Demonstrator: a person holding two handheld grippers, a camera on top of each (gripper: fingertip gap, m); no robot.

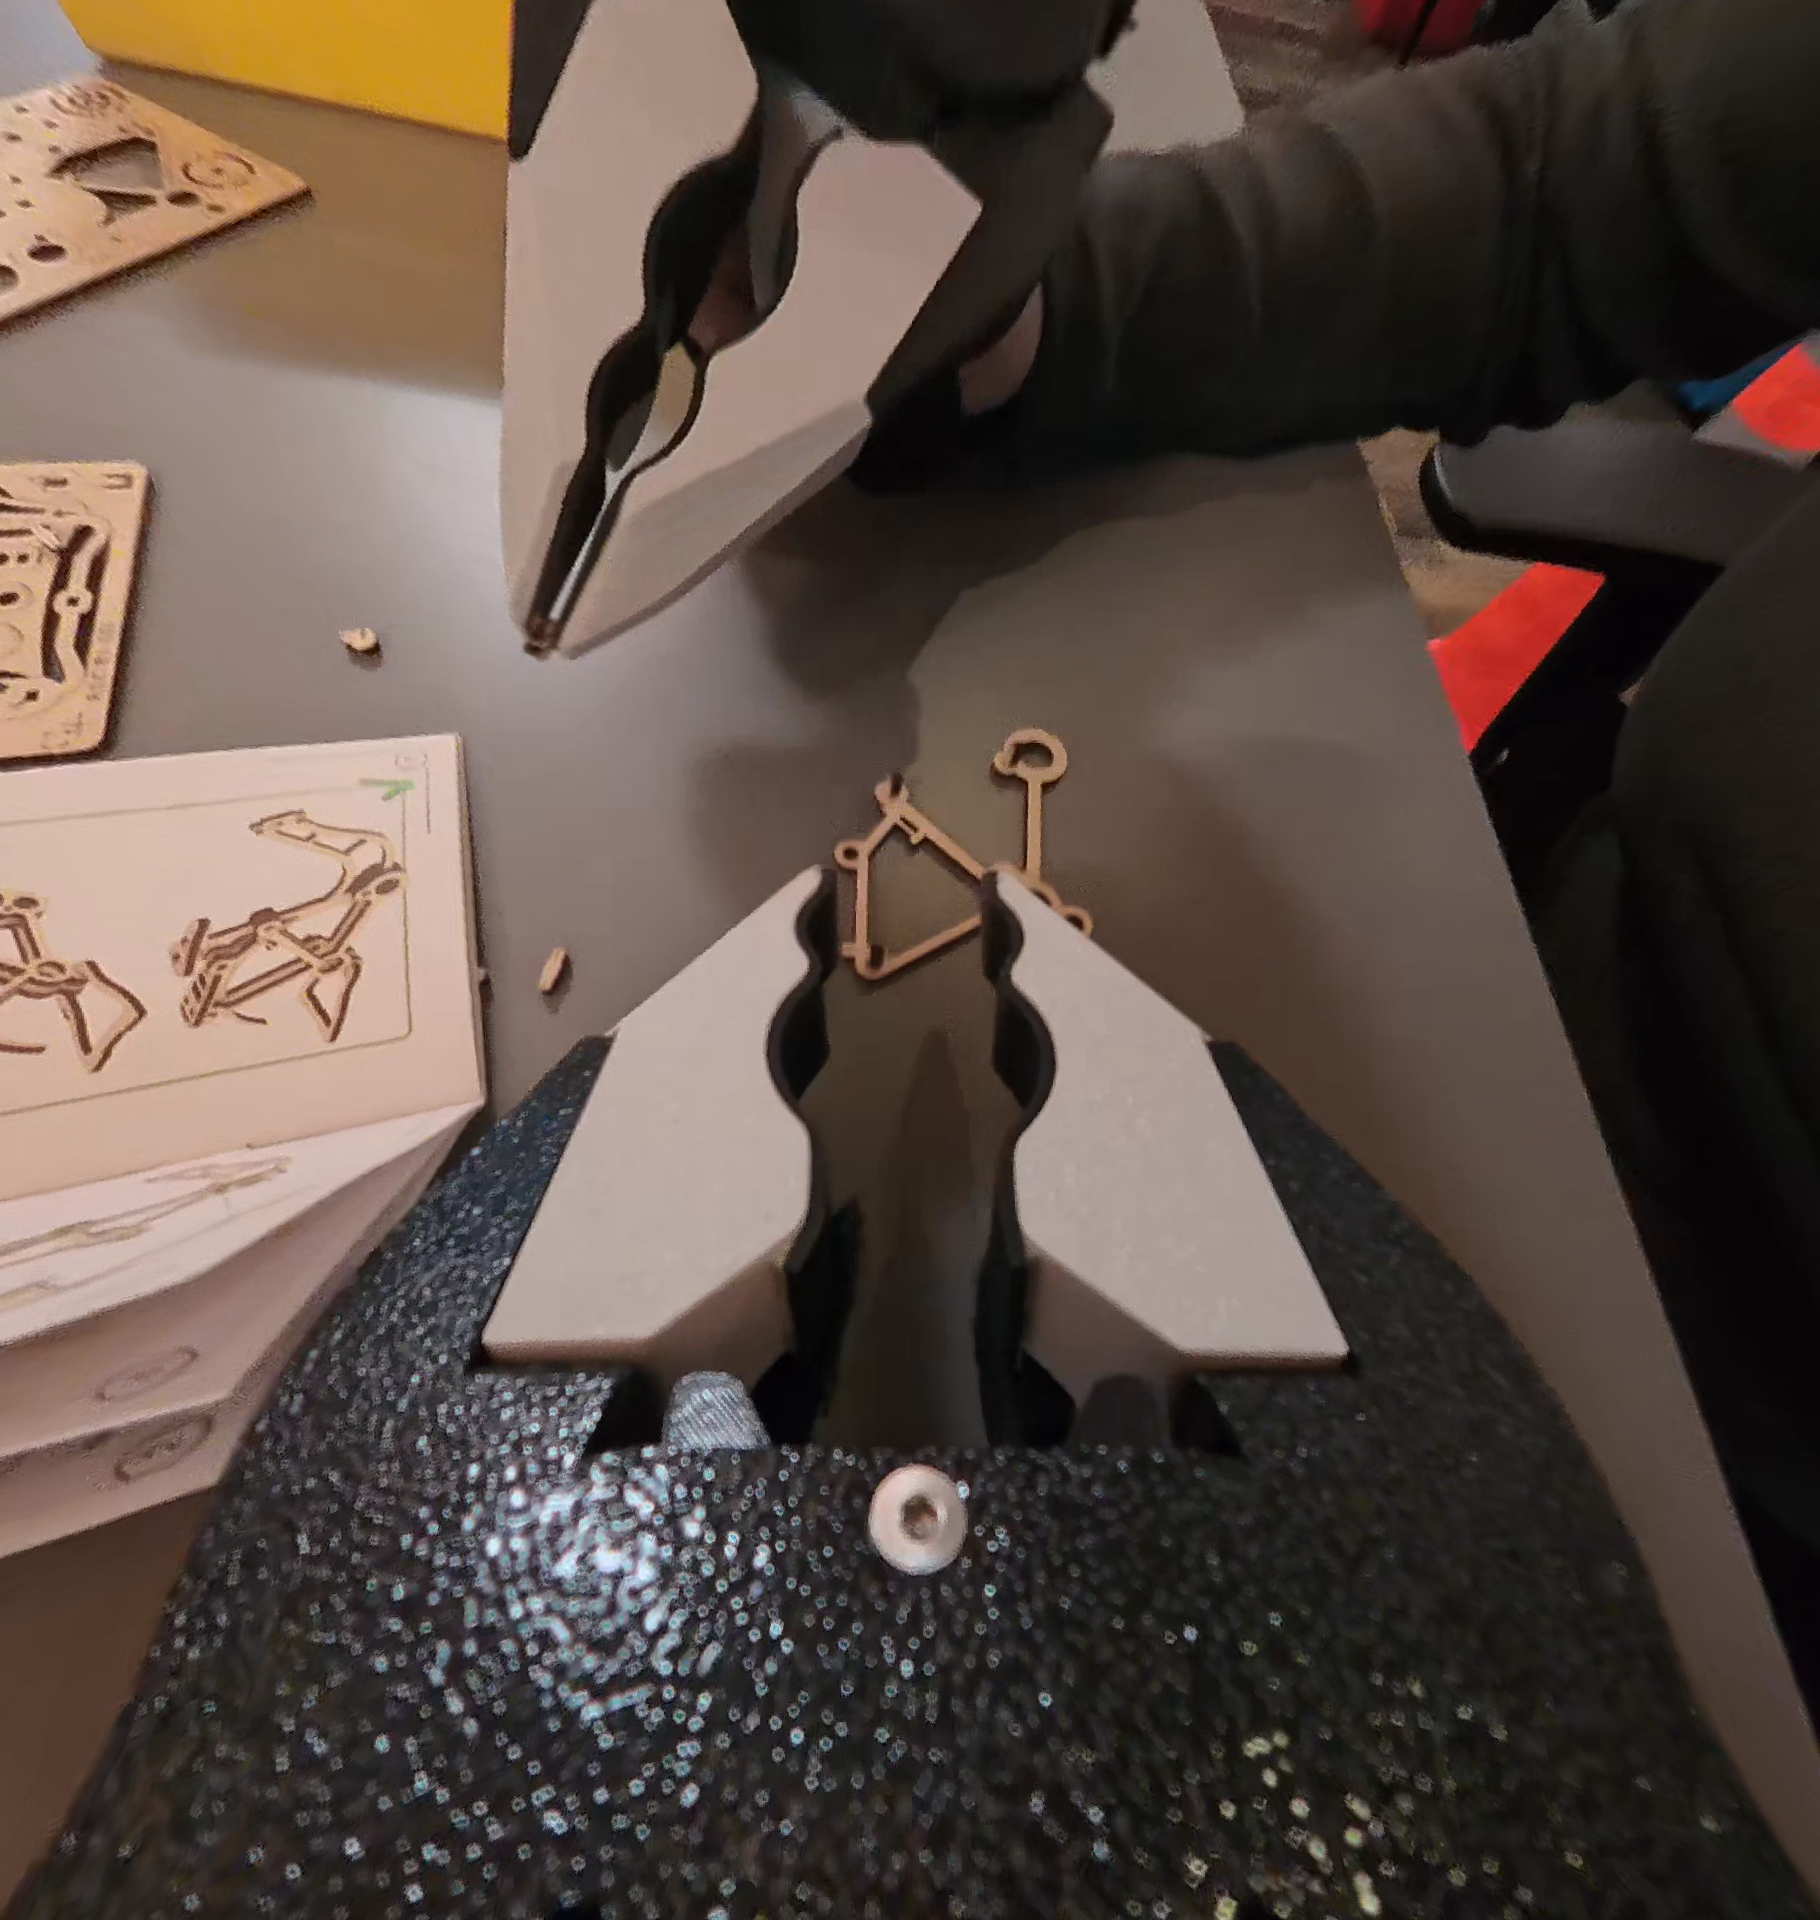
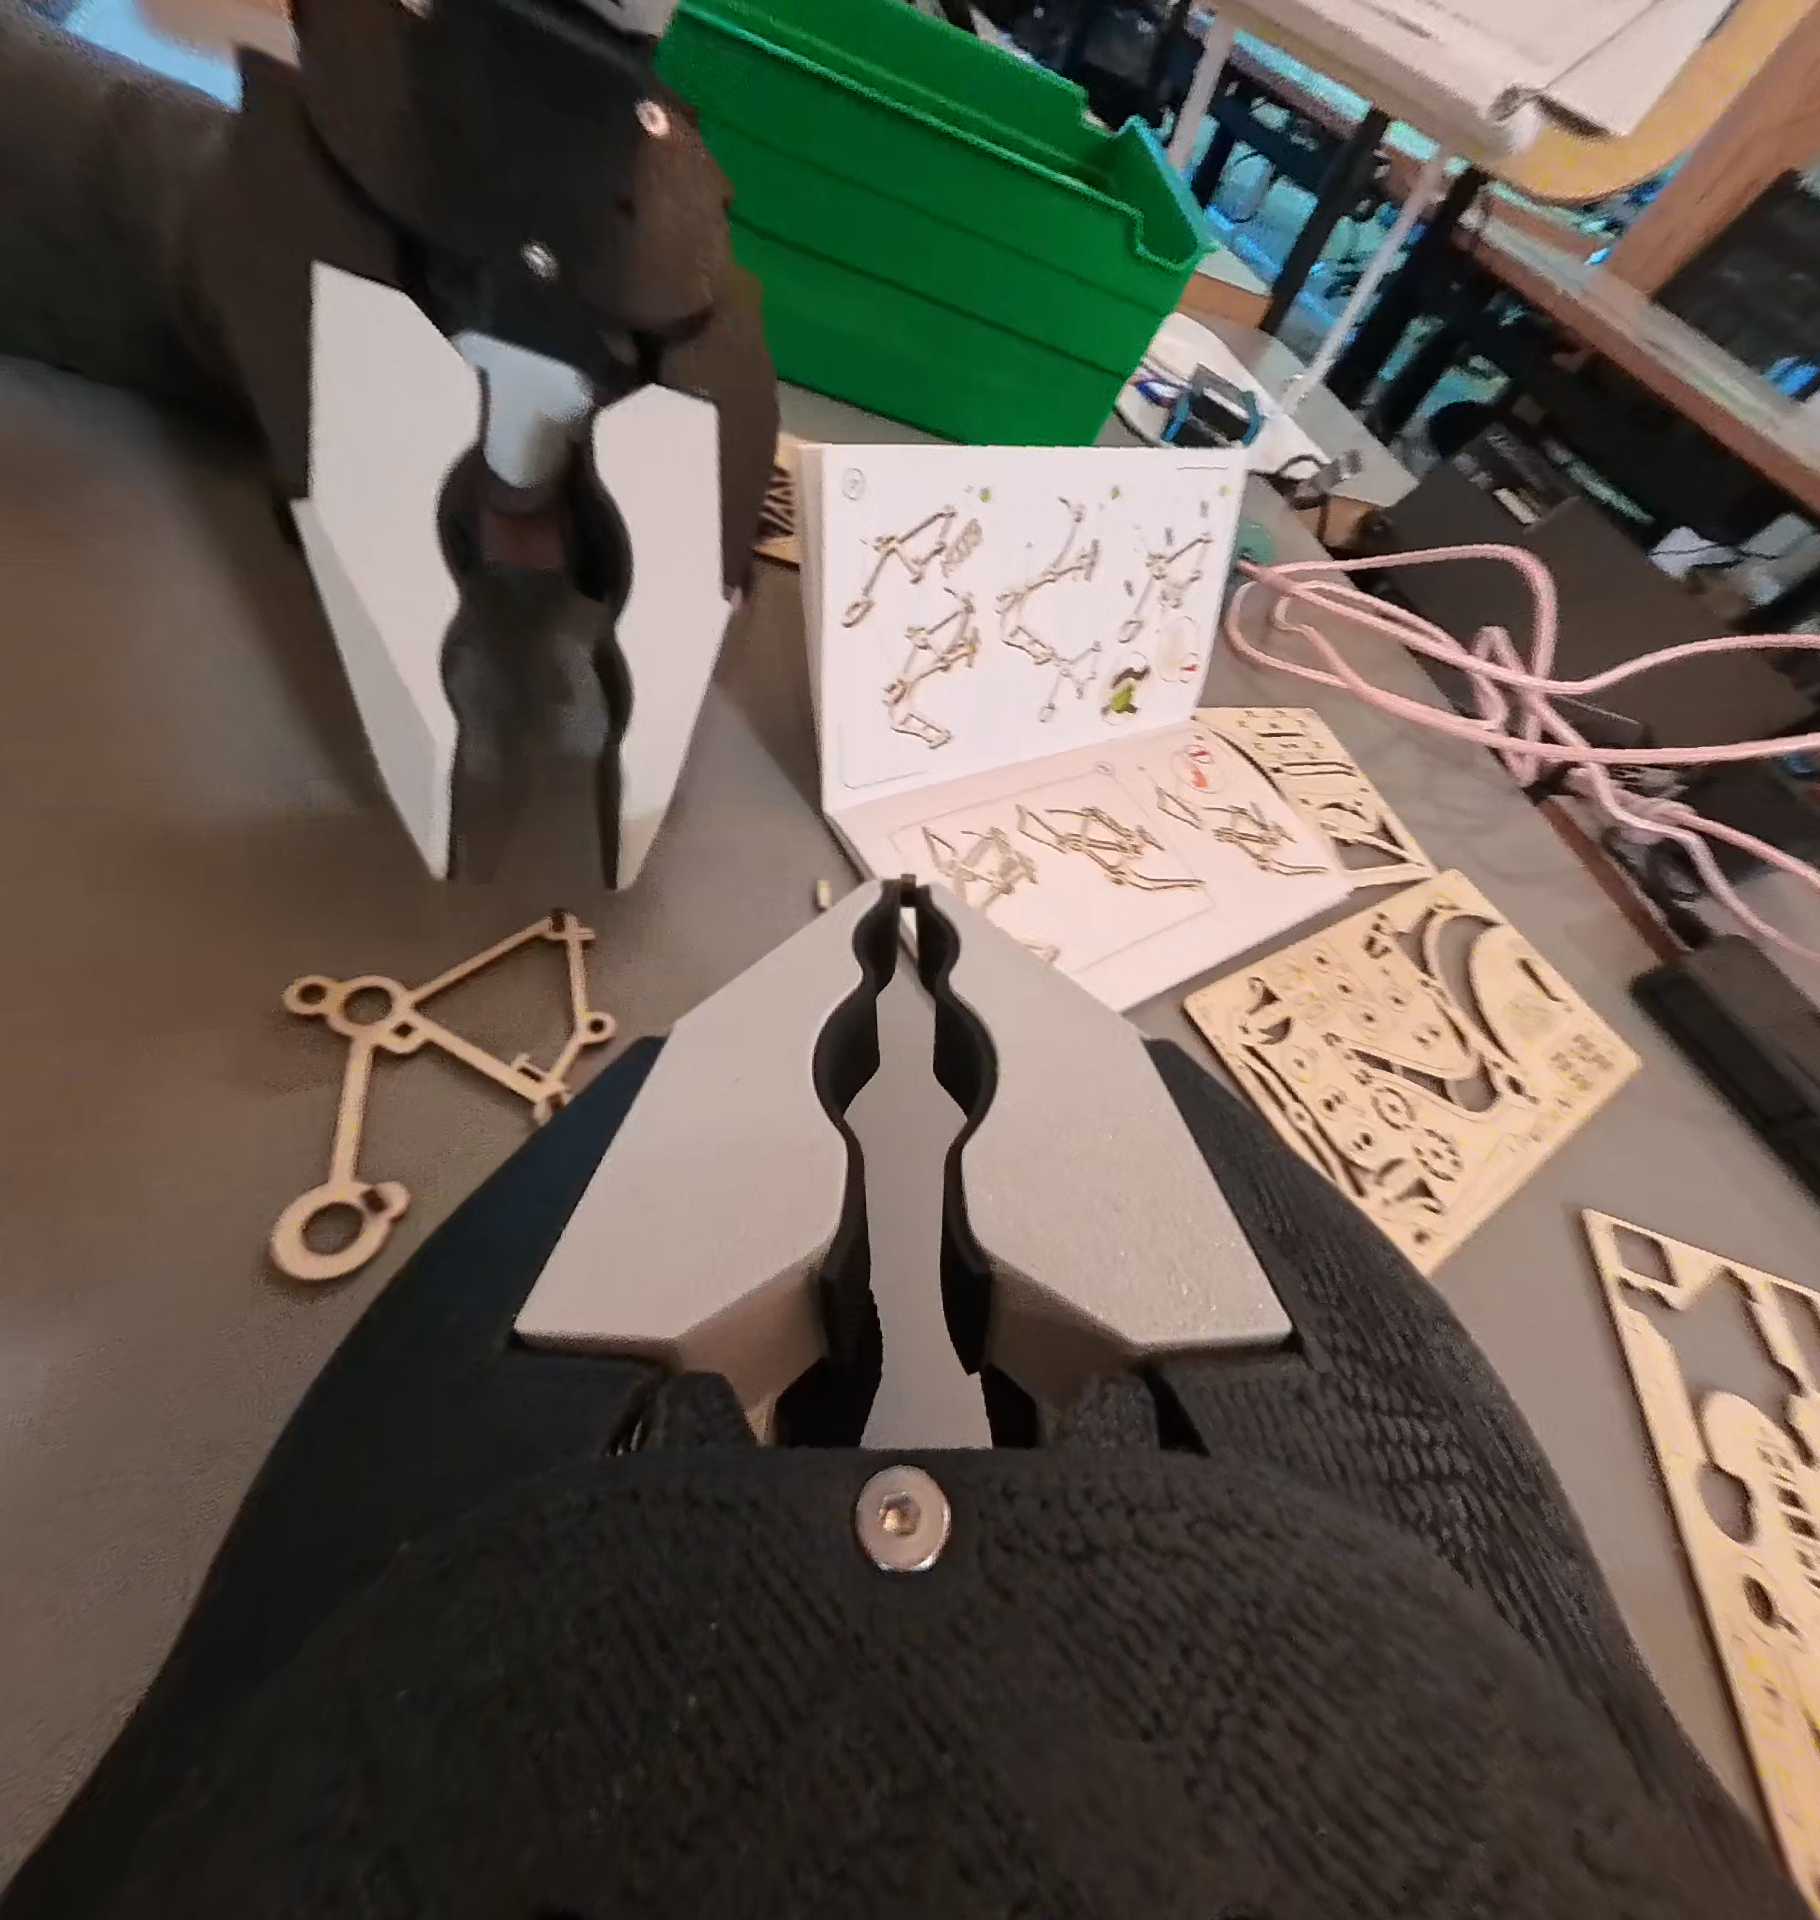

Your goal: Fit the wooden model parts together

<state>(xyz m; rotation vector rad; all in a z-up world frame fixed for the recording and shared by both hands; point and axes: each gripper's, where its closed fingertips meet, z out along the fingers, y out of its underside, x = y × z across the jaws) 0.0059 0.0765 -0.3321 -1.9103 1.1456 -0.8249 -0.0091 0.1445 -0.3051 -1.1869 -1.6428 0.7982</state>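
Pale laser-cut wood, a triangular frame piece [image 1: 911,904], lay flat on the grey tabletop [image 1: 677,748] between the tips of my left fingers [image 1: 810,914], which stood apart around it without pressing. My right gripper [image 2: 908,888] hung above the tabletop, its fingers clenched on a small dark wooden peg [image 2: 908,885], near the open instruction booklet [image 2: 1020,623].

A flat, pale wooden frame piece [image 2: 438,1049] lies on the grey counter [image 1: 677,727], just ahead of the left hand-held gripper [image 1: 911,883] and under its spread fingertips. It is a thin open triangle with small ring lugs and a long arm ending in a larger ring. A tiny dark wooden peg [image 2: 908,886] sits pinched at the tips of the right hand-held gripper [image 2: 908,891].
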